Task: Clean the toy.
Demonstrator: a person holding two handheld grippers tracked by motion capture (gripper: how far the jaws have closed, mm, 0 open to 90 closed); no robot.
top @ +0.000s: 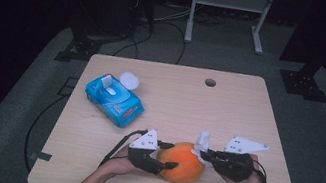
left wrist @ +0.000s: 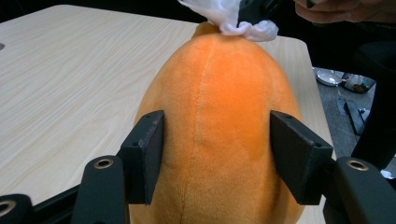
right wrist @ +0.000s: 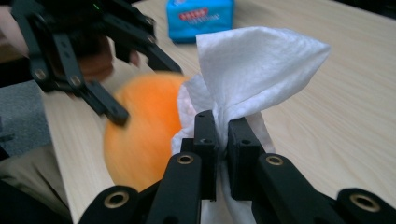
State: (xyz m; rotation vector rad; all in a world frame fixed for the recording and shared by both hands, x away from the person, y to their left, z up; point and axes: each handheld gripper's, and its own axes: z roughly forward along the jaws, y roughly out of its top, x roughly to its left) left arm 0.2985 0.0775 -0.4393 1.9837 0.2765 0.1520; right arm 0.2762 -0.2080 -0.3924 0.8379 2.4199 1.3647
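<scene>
A pale wooden table (top: 248,116) fills the high view. Near its front edge lies a soft orange plush toy (top: 181,168) — light and squashy, so it will dent under pressure. Your left gripper (top: 164,164) clamps its 2 jaws against the toy's sides; keep hold at this wide middle. Your right gripper (top: 201,153), pressed together, pinches a thin white wipe (right wrist: 252,70) against the toy's far end. A blue wipes pack (top: 114,99) sits well apart, back left.

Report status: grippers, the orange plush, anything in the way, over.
Left gripper clamped on orange plush. Right gripper shut on white wipe, pressed against plush. Blue wipes pack well clear.
</scene>
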